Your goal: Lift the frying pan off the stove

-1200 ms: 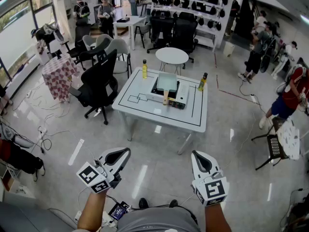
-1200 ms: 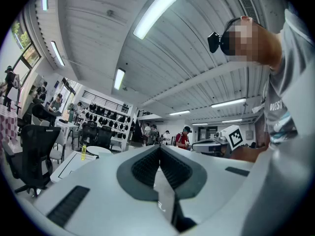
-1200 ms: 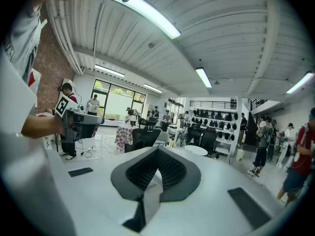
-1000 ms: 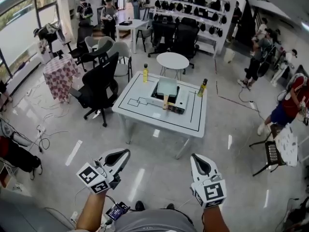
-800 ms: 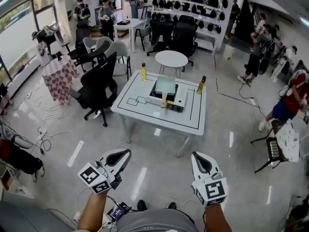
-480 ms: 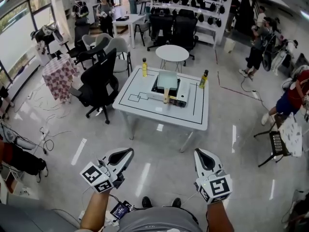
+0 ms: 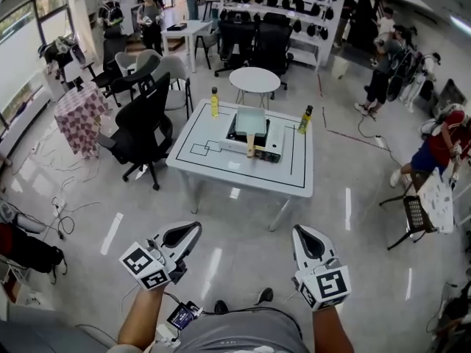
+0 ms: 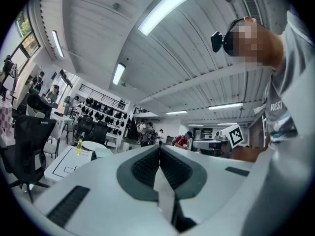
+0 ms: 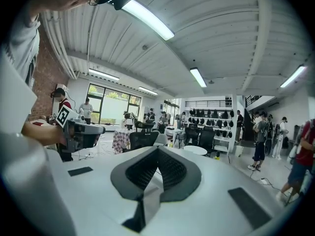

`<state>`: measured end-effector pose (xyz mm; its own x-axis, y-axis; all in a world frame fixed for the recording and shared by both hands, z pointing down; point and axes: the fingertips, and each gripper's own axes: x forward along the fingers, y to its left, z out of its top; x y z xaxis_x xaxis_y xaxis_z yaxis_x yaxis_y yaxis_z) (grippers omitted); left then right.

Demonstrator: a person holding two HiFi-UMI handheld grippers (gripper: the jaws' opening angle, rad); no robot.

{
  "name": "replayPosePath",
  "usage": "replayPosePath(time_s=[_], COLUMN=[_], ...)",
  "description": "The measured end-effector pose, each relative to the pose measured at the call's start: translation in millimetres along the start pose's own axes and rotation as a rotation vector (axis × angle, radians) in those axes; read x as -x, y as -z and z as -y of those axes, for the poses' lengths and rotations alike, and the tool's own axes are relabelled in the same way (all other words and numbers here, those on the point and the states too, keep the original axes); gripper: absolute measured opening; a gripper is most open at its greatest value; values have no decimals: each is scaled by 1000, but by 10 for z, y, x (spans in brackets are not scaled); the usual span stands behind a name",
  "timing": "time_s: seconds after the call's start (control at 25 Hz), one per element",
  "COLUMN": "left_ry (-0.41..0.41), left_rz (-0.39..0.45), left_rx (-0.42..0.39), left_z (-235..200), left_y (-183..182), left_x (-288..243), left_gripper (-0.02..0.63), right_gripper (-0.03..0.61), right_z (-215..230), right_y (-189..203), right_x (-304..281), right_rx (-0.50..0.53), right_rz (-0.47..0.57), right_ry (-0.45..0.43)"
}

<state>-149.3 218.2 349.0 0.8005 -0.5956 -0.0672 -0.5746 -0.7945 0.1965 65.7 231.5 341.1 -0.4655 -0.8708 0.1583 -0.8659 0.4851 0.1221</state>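
A square pale-green frying pan with a wooden handle sits on a white portable stove, in the middle of a white table across the floor from me. Both grippers hang low in front of my body, far from the table. My left gripper is shut with nothing in it. My right gripper is also shut and holds nothing. The left gripper view catches the table small at its left edge.
A yellow bottle and a dark bottle stand at the table's far corners. A black office chair is left of the table, a round white table behind it, a black chair at the right. Cables lie on the floor at left; several people stand around.
The head view has shifted a little, so the table now sits slightly higher and further left. Both grippers stay shut and keep their places low in the frame.
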Motion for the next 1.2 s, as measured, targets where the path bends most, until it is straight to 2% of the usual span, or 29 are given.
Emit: replayPosePath(time_s=[0.16,0.44,0.64,1.2], left_ry=[-4,-84,-156,-269], left_rz=[8,25,24,-8], left_rx=[-14,-39,-32,-42], left_z=[-5,-45,-129,-155], left_y=[-55,-180,-145,-57], left_x=[-123,-304,-450,-1071], left_gripper=[-5,-4,-4,-5], right_gripper=[11,12,11,12], right_z=[176,583,801,1506], right_y=[-66,-39,-21,146], right_x=[-26,-209,-439,-839], right_rx=[9,1,-5,-56], right_rz=[19,36,47,62], right_ry=[0,-49,-111,-215])
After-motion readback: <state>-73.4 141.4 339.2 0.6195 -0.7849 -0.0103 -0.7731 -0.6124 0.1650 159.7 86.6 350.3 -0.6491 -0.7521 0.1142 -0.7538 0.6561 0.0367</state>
